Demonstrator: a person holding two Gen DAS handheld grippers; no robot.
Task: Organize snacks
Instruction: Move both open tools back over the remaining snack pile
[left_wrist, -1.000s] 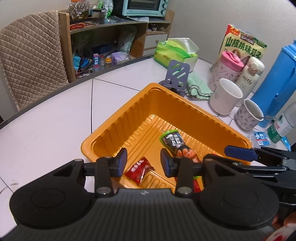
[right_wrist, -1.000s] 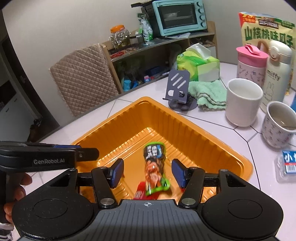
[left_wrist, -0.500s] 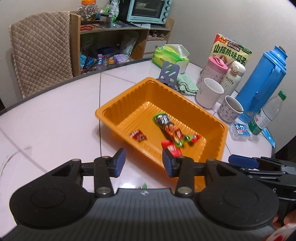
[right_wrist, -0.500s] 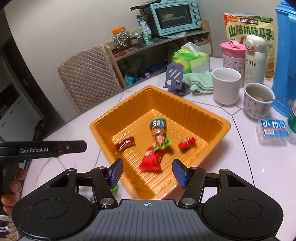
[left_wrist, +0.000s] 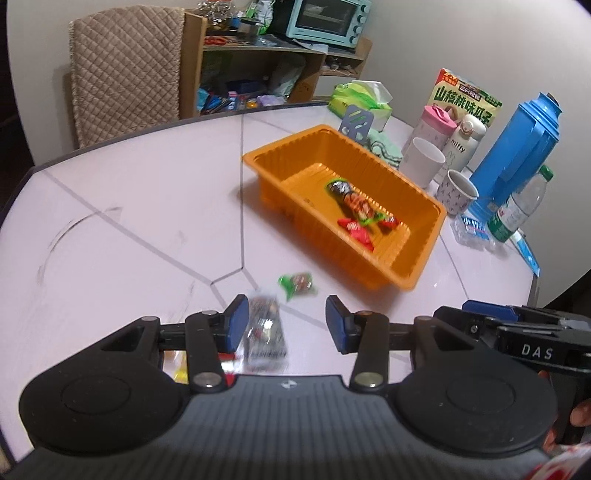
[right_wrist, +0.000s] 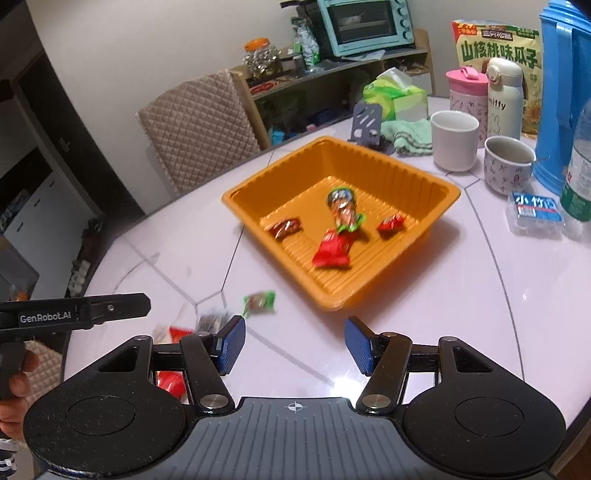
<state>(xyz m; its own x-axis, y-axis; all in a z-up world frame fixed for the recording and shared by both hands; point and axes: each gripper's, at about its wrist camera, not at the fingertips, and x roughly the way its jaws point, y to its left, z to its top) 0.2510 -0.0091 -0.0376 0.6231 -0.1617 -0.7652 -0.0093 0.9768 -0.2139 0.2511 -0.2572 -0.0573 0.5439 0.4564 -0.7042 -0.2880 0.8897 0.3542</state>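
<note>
Left wrist view: blurred packet near empty, just-widened left tongs; right tongs likewise released.

A: Both tools have pulled back from the orange tray. A second ago the left tool and the right tool hung over its inside; now each is above bare desk short of its near corner.

B: And the jaws?

A: The left tool's have just been opening, nothing clamped between them.

B: New things in view?

A: A green-wrapped snack and a blurred dark packet on the desk.
</note>
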